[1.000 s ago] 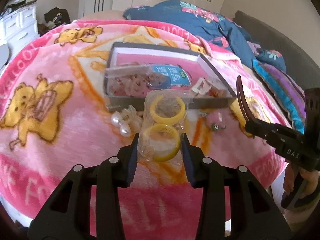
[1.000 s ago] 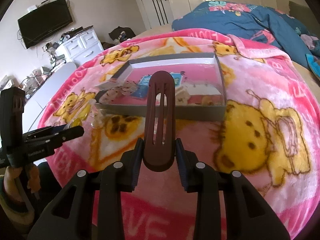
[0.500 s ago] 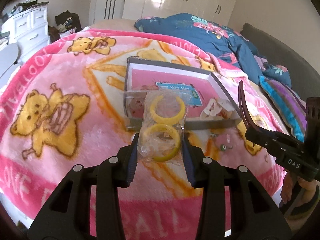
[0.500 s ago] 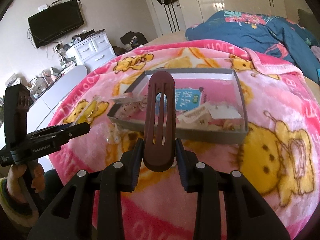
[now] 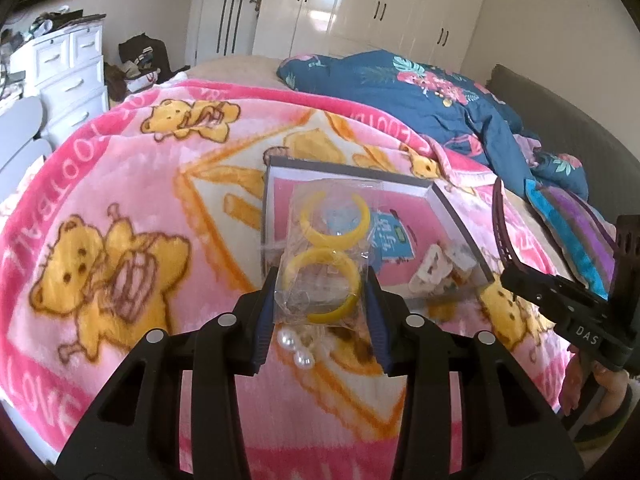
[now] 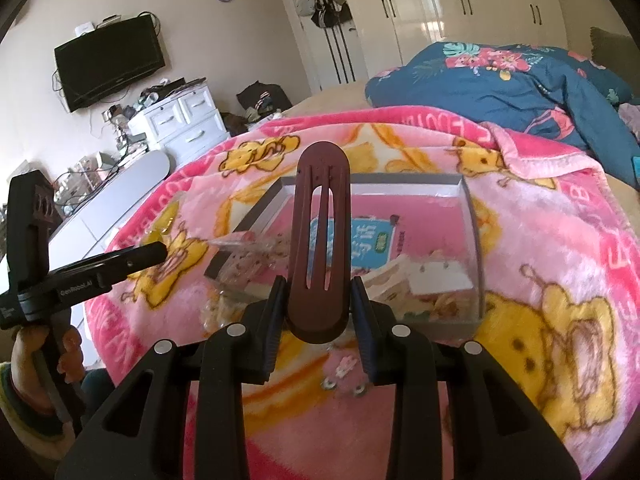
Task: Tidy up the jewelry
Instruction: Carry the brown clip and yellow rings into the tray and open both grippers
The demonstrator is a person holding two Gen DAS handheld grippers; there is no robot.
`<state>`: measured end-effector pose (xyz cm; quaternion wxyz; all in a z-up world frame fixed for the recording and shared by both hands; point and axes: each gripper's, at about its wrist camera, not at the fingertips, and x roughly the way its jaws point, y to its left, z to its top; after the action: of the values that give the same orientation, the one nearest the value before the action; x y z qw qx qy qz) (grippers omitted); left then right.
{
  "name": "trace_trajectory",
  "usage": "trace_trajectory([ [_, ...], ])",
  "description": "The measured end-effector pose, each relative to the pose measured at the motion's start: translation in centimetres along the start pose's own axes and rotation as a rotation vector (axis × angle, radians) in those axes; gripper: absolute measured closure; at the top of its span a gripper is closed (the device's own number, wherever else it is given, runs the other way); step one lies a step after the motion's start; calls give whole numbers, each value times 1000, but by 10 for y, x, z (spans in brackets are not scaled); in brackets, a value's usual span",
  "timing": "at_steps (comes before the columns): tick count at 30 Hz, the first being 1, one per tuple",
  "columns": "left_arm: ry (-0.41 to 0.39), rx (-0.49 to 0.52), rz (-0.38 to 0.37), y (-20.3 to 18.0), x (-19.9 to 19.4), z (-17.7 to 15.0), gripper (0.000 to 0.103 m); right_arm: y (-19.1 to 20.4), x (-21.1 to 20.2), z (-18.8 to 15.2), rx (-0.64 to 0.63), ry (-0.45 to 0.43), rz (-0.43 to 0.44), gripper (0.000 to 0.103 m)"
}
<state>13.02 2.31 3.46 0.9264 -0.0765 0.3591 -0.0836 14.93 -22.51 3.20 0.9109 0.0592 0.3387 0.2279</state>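
Our left hand-held gripper (image 5: 320, 300) pinches the slippery bag of yellow bangles (image 5: 320, 264) above the box (image 5: 456, 216); our right hand-held gripper (image 6: 318, 312) clamps the brown hair clip (image 6: 320, 240). Loose plastic could slide free onto the bed (image 5: 120, 184).

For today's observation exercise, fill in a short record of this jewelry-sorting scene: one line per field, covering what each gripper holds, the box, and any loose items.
Left gripper: shut on clear bag of yellow bangles
Right gripper: shut on brown hair clip, pointing up
Grey box: open, pink inside, on the pink bear blanket
Box contents: blue packet, white earring cards, other bagged pieces
Loose on blanket: pearl pieces, small pink item
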Motion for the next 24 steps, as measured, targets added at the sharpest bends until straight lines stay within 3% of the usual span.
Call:
trace_trajectory([
  [13, 29, 20, -23, -21, 43, 23, 71, -40, 14, 22, 41, -28, -88, 72],
  [24, 90, 62, -35, -46, 83, 20, 71, -70, 33, 22, 84, 0, -138, 72],
])
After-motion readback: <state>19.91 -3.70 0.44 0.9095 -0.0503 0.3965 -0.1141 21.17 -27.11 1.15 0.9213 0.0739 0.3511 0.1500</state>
